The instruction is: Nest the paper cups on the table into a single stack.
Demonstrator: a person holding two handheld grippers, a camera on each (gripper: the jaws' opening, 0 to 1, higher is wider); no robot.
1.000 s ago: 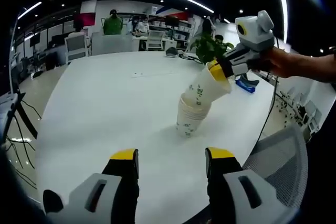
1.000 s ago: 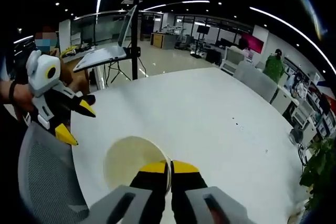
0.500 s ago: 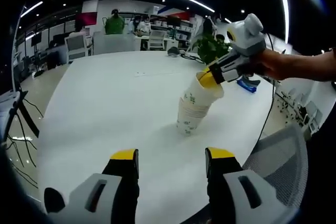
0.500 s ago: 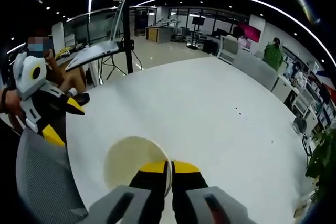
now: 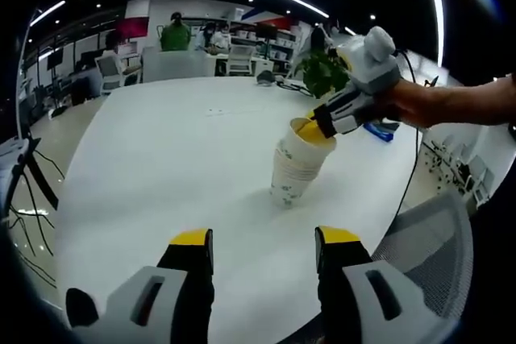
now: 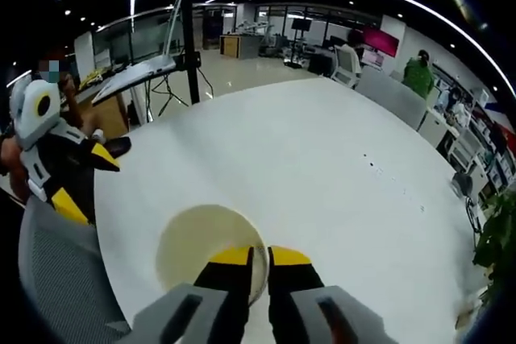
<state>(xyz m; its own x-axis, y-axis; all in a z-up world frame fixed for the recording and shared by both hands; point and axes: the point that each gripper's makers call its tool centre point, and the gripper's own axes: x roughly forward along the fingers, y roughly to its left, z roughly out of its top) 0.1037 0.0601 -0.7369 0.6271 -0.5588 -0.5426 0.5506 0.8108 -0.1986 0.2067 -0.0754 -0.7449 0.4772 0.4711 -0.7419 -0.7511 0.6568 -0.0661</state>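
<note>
Cups (image 5: pixel 297 168) stand nested in one leaning stack on the white tabletop (image 5: pixel 177 159), and we see the top cup (image 5: pixel 308 136) seated in it, tilted. The right claw (image 5: pixel 320 122) sits at that cup's rim; from its own view (image 6: pixel 258 257) the jaws straddle the rim (image 6: pixel 205 247) with a slim gap, so we cannot tell whether they pinch it. Nearer us, the left claw (image 5: pixel 263 241) hangs wide open, holding nothing, well short of the stack. A grey mesh chair (image 5: pixel 435 231) waits beside the tabletop.

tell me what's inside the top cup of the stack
In the right gripper view the top cup shows a bare cream interior, with one right gripper jaw over its rim. The cups nested beneath are covered.
</note>
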